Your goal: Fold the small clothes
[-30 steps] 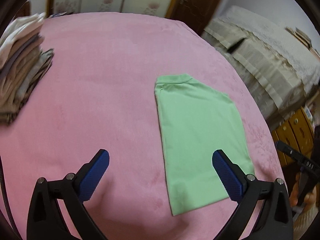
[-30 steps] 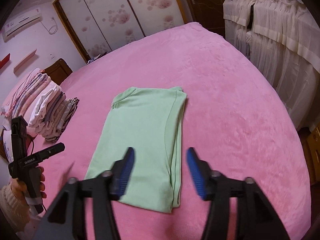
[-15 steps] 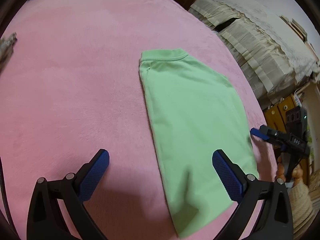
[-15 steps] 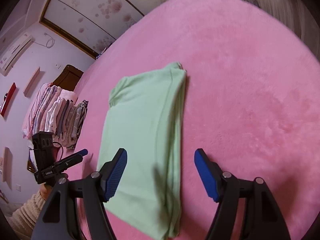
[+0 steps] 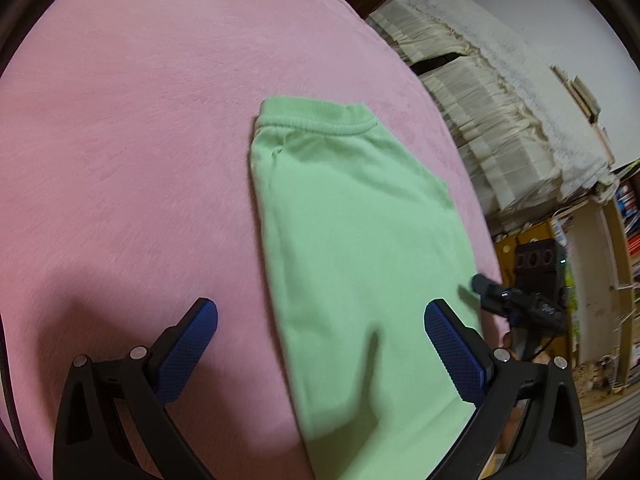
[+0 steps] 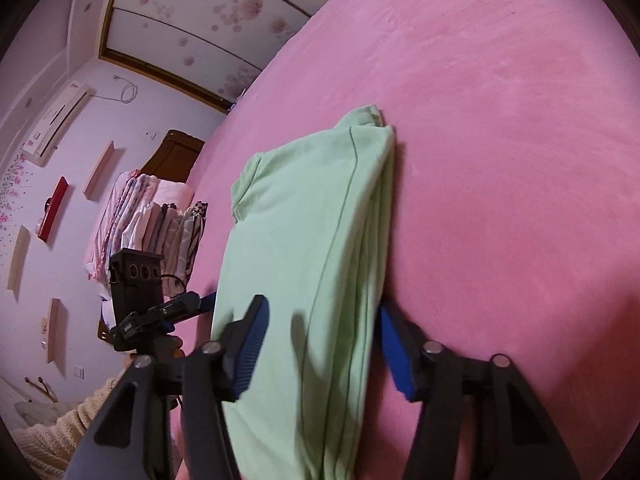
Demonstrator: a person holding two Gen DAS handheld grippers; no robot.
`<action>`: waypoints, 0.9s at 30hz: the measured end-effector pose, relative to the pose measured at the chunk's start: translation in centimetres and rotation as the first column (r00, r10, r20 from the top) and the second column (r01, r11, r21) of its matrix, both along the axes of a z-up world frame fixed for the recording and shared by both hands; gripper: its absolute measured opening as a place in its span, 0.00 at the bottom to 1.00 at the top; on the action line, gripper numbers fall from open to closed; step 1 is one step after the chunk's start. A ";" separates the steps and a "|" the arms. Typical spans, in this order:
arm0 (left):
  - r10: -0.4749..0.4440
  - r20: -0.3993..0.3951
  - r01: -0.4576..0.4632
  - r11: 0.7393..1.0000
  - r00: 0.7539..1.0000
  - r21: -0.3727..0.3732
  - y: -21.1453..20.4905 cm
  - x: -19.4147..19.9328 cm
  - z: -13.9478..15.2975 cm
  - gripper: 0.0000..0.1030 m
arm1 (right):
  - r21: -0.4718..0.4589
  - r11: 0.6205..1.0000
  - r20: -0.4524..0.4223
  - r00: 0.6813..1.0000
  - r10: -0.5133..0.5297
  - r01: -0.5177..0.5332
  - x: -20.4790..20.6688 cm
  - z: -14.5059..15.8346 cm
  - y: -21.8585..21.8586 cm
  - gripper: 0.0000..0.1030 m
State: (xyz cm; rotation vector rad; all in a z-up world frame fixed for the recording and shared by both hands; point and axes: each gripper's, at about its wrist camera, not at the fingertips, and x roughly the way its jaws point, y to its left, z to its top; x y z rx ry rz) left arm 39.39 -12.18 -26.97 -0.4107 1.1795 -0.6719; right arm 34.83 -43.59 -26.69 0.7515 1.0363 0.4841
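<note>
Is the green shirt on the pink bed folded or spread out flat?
Folded. The green shirt lies as a narrow strip on the pink bed, with several stacked layer edges along its right side in the right wrist view.

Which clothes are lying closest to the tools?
The green shirt, spread alone on the pink bed. The other clothes sit stacked in a pile farther away.

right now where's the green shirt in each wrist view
Left wrist: green shirt runs from centre to bottom right, collar at top, between the left gripper fingers.
Right wrist: green shirt centre to bottom, stacked edges on its right side.
Shared landmark: pink blanket.
</note>
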 end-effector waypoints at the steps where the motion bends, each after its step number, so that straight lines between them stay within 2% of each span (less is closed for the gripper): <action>1: 0.002 -0.001 -0.002 1.000 1.000 -0.013 0.1 0.4 -0.2 0.99 | 0.009 1.000 0.002 1.000 0.009 -0.009 0.4 -0.2 0.1 0.47; 4: -0.009 0.003 0.009 0.998 1.000 -0.063 -0.2 1.5 -0.7 0.99 | 0.027 0.999 0.005 1.000 0.026 -0.026 1.7 -0.8 0.6 0.40; 8: -0.034 0.019 0.036 0.995 0.999 -0.095 -0.9 2.5 -1.2 0.99 | 0.064 0.997 0.007 0.999 0.033 -0.034 3.1 -1.6 0.6 0.29; 11: -0.030 0.035 0.034 0.991 0.999 -0.129 -1.0 3.0 -1.3 0.99 | 0.097 0.995 0.003 1.000 0.025 -0.026 4.1 -2.4 0.3 0.15; 15: -0.010 0.060 0.019 0.988 0.998 -0.152 -1.3 3.1 -1.4 0.96 | 0.108 0.994 0.019 1.000 0.022 -0.024 4.8 -2.5 0.4 0.14; 18: -0.016 0.087 0.028 0.990 0.996 -0.137 -1.5 2.7 -1.4 0.80 | 0.114 0.993 0.032 0.999 0.019 -0.023 4.7 -2.5 0.5 0.14; 20: -0.015 0.075 0.024 0.991 0.997 -0.129 -1.2 2.6 -1.7 0.53 | 0.114 0.993 0.039 0.999 0.014 -0.018 4.6 -2.3 0.6 0.13; 22: -0.013 0.060 0.021 0.990 0.998 -0.140 -1.1 2.9 -1.8 0.48 | 0.101 0.995 0.048 0.999 0.014 -0.019 4.7 -2.1 1.0 0.13; 27: -0.057 -0.010 0.054 0.979 0.998 -0.196 -1.0 3.2 -2.3 0.49 | 0.097 0.995 0.047 0.999 0.014 -0.019 4.9 -1.9 0.9 0.13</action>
